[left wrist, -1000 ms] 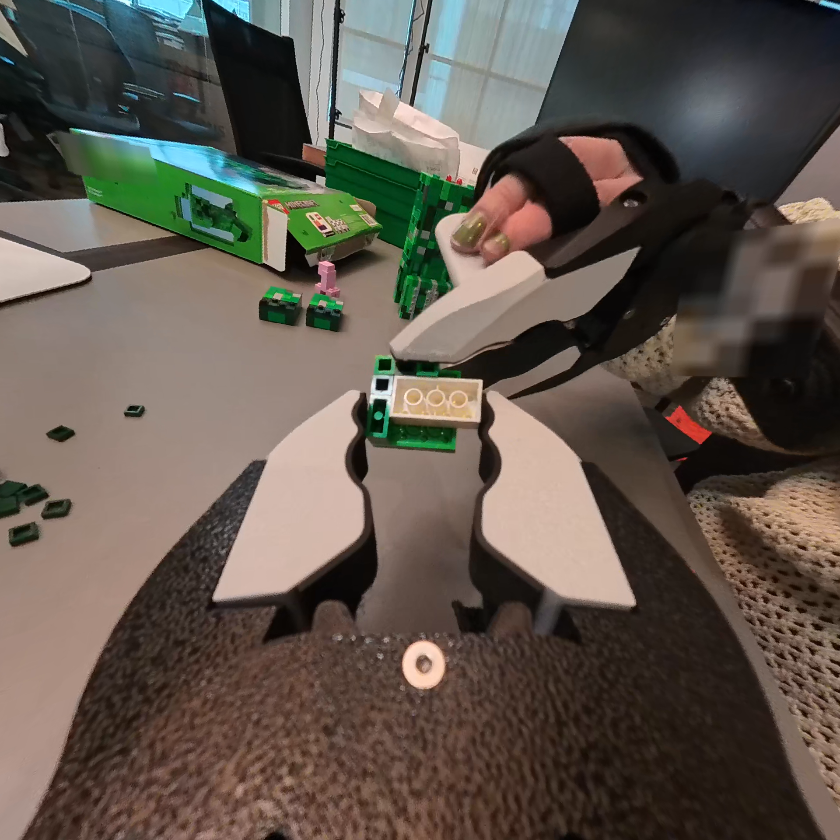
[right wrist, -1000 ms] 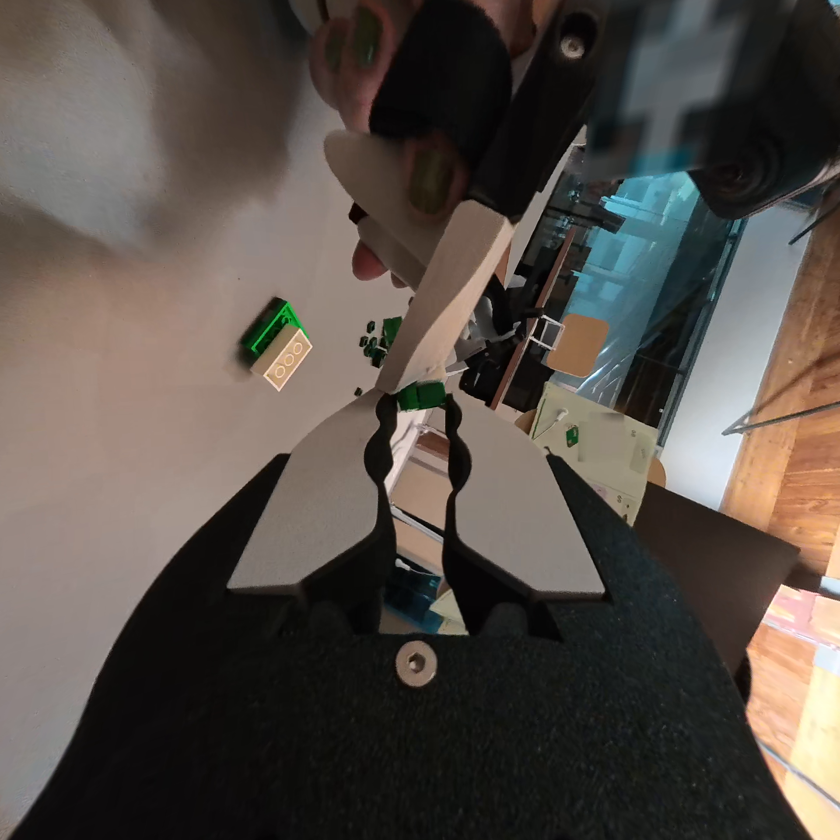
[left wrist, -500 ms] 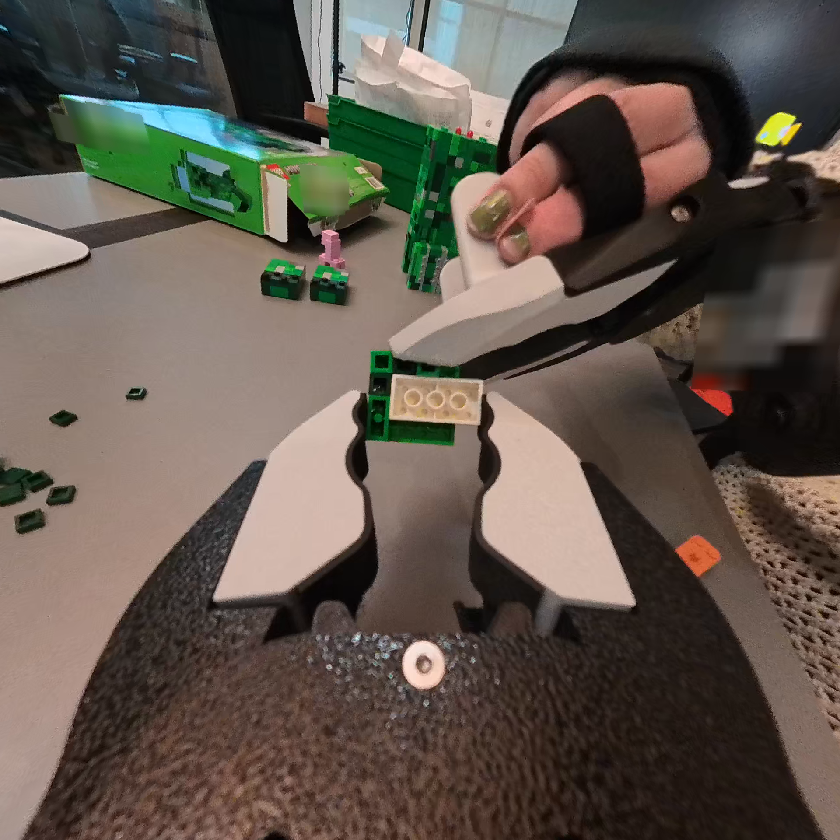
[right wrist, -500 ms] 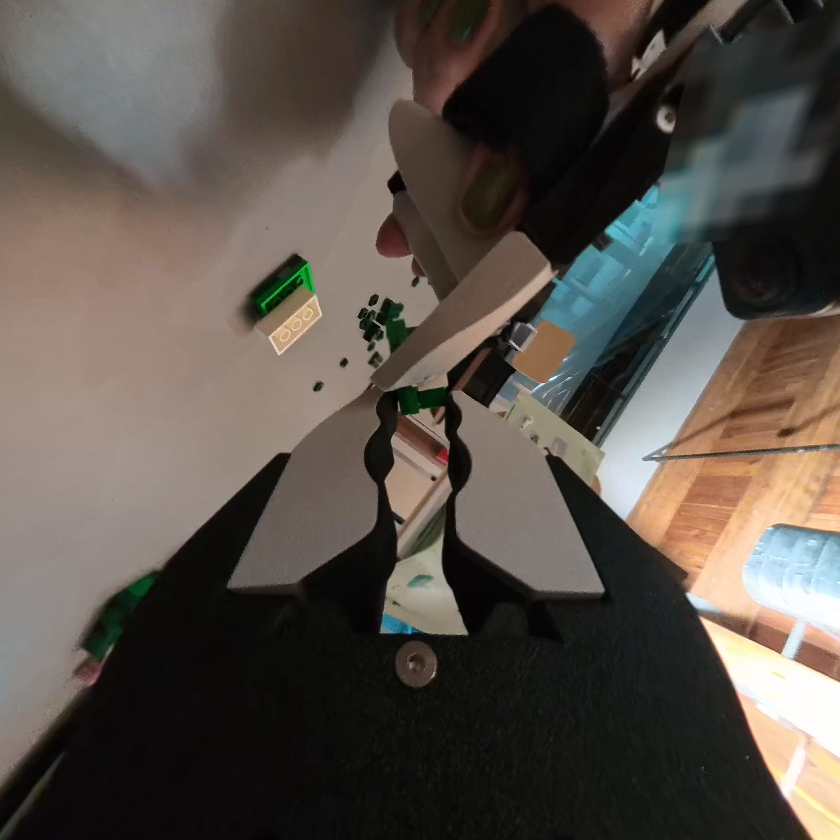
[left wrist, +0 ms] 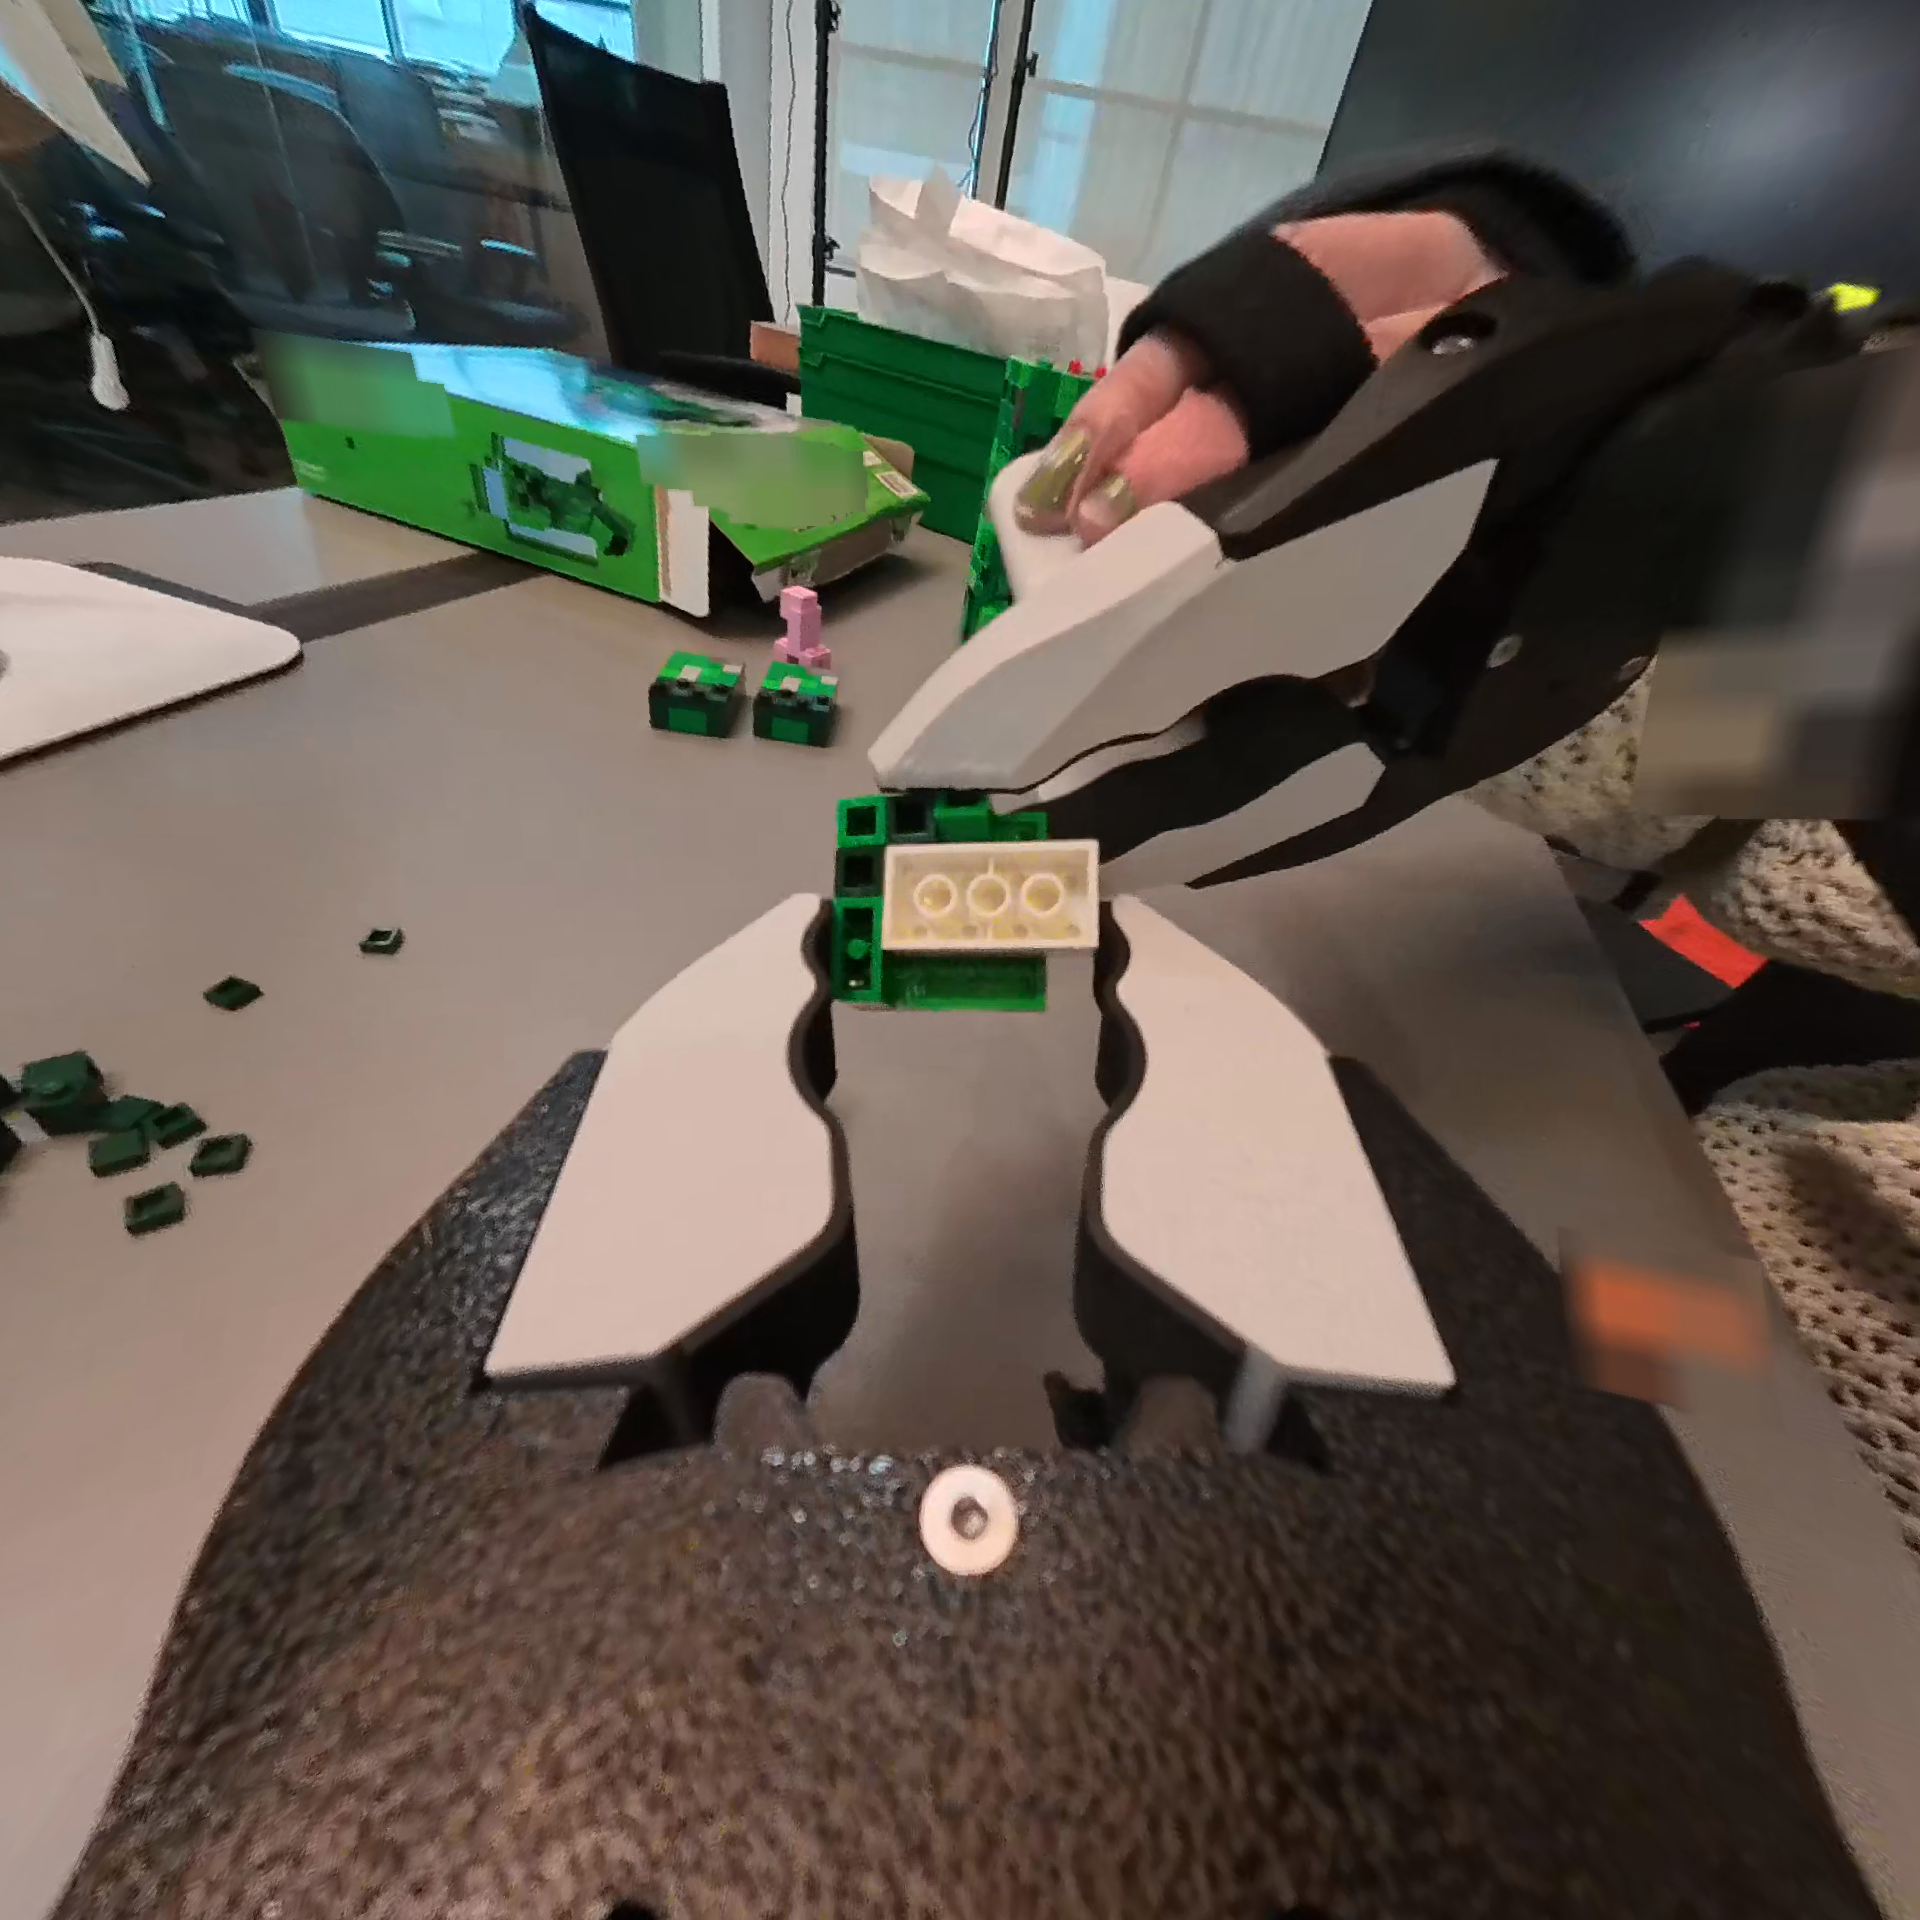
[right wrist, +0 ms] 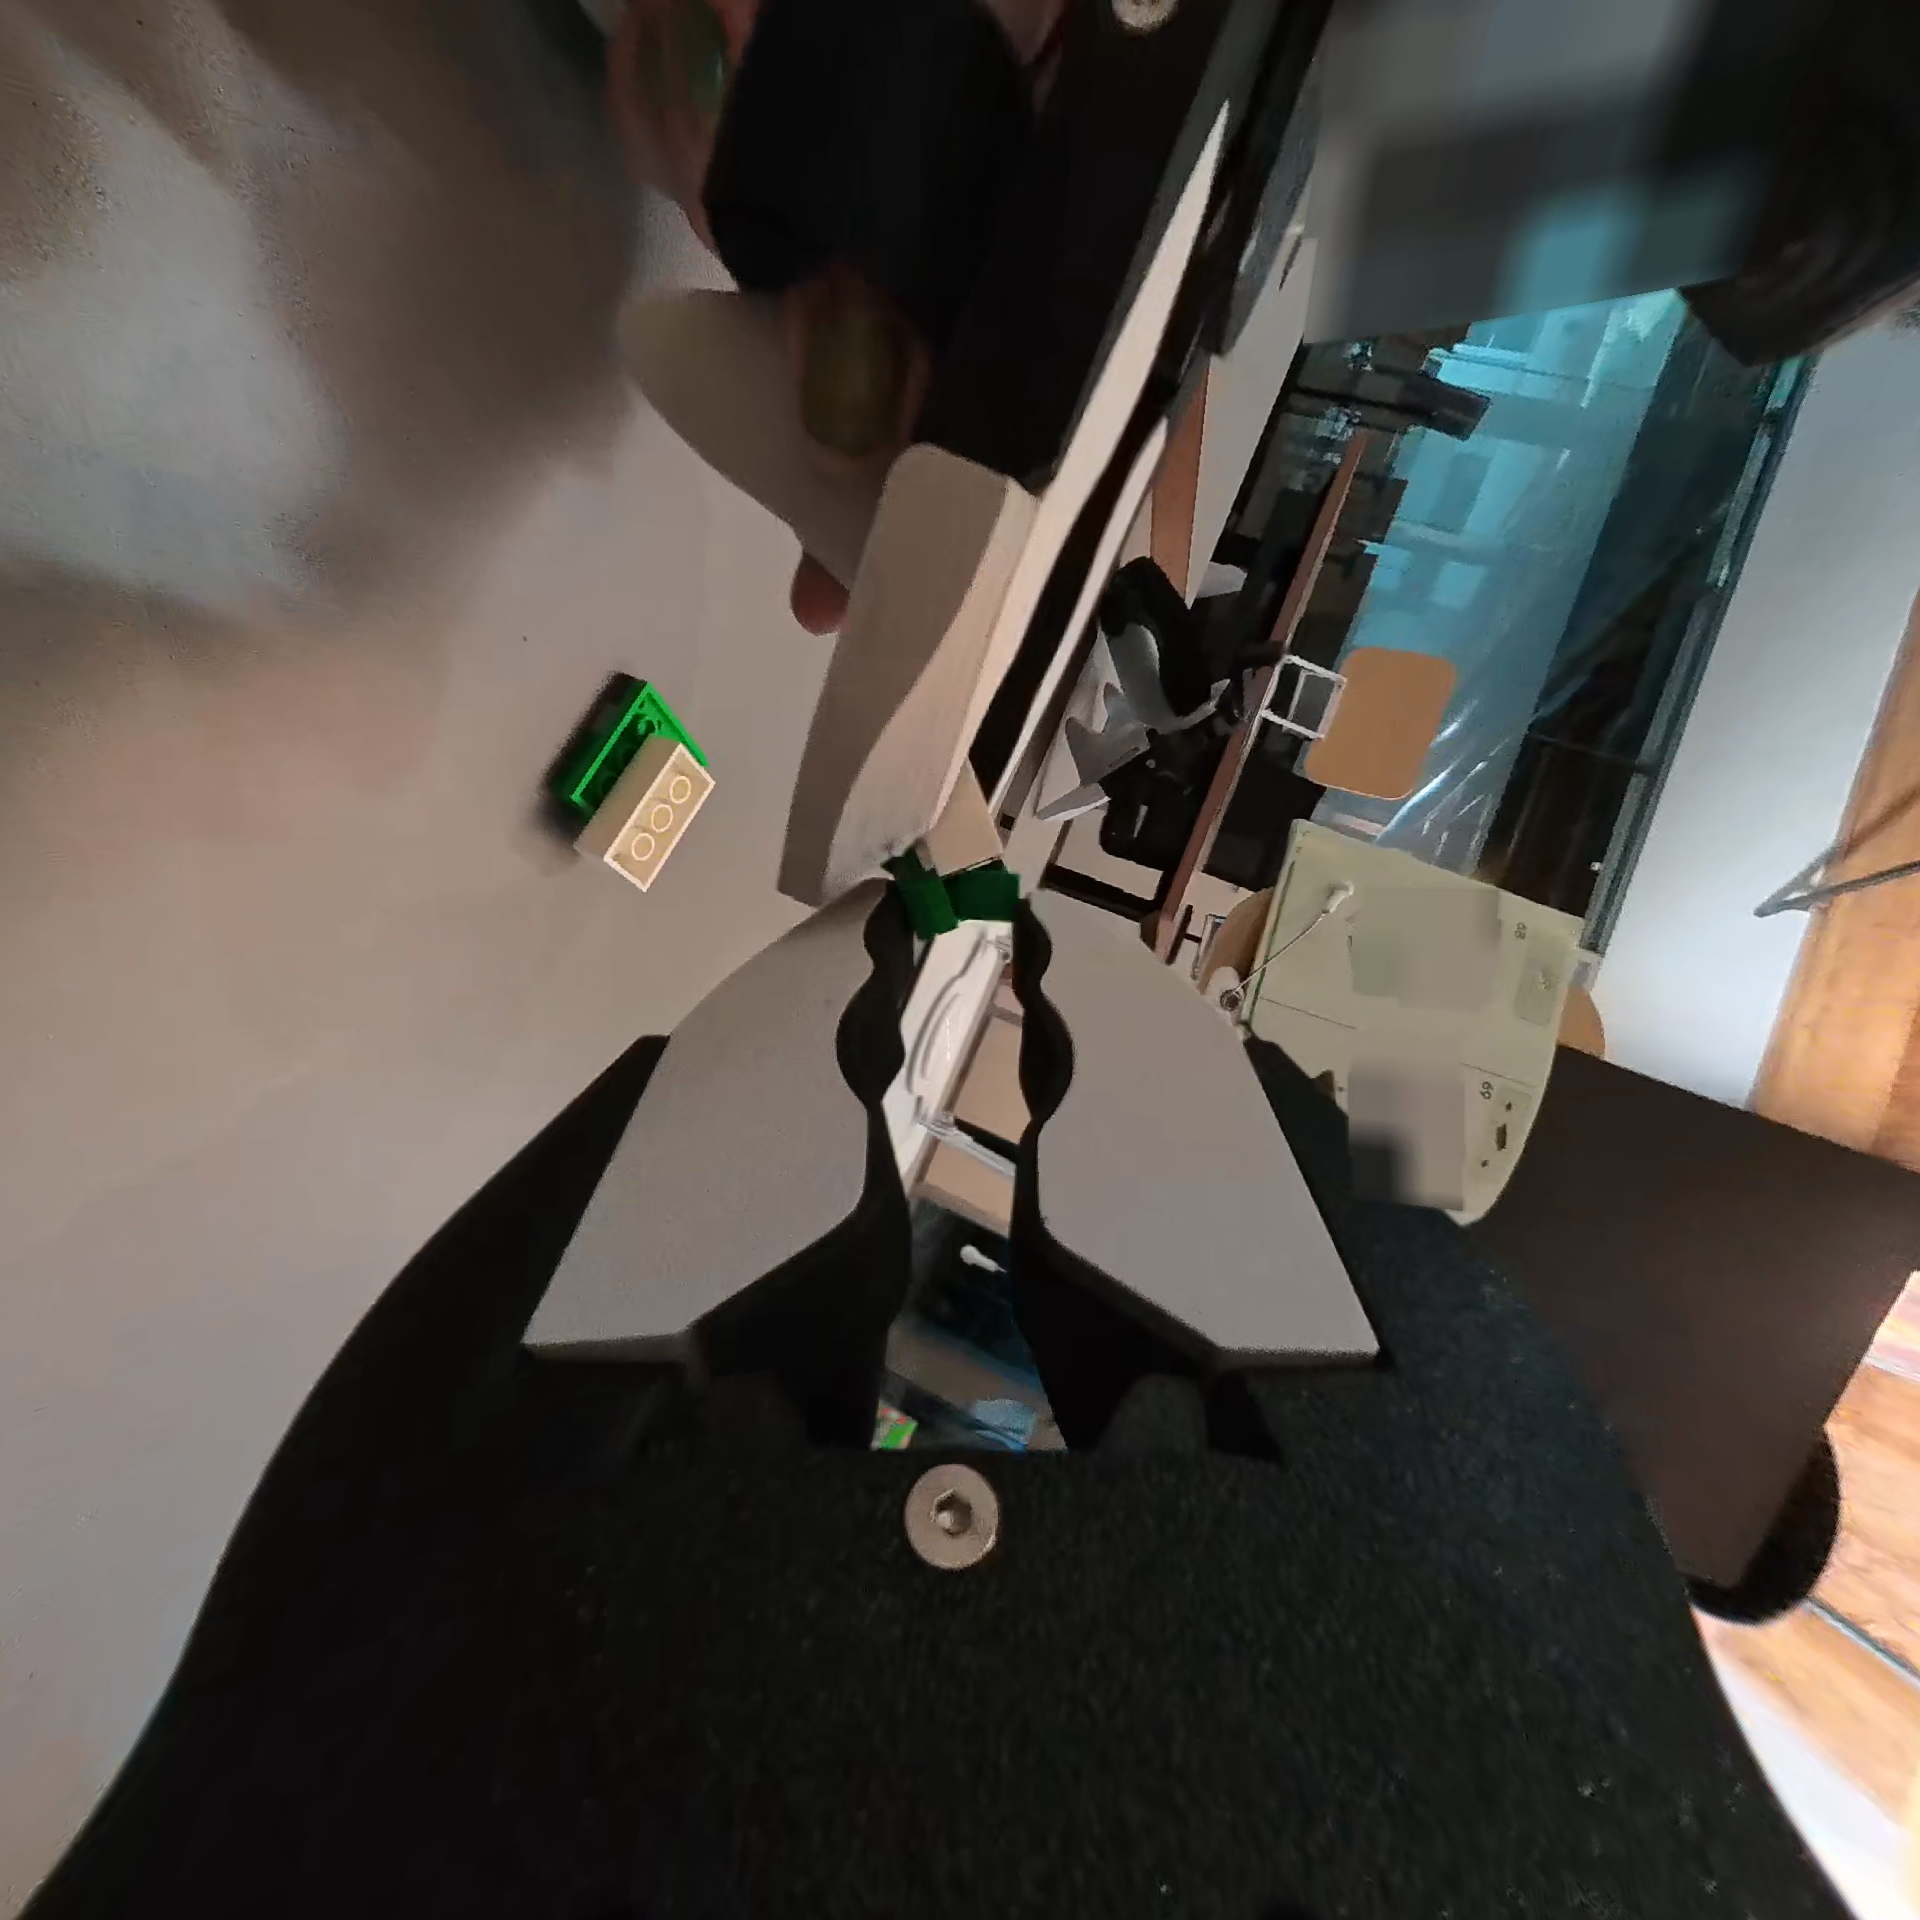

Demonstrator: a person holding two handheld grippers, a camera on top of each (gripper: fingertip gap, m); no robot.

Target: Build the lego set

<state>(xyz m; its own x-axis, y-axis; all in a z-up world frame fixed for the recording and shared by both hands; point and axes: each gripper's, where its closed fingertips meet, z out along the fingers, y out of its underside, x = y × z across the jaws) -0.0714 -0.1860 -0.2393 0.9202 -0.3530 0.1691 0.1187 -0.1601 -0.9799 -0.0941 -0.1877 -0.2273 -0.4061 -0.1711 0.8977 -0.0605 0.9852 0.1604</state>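
Green and white, the half-built block (left wrist: 987, 899) lies on the grey table (left wrist: 468, 831), with the hollow underside of its white brick turned toward my left camera. I take this block as the reference for all places.

My left claw (left wrist: 963, 935) is just in front of the block. Its two fingers are spread wide with nothing between them, and the block shows in the gap at the tips. In the right view the block sits clearly apart from both claws.

My right claw (right wrist: 951, 914) is above the block, fingers drawn close and pinching a small green piece (right wrist: 951, 896). A tip of the left claw is right beside that piece.

Behind the block are two small green cubes (left wrist: 743, 701) and a pink figure (left wrist: 800, 623). Farther behind lies an opened green box (left wrist: 582, 488) on its side, and a tall green build (left wrist: 1013, 468) stands there too. Well to the left of the block, dark green tiles (left wrist: 125, 1132) lie scattered.
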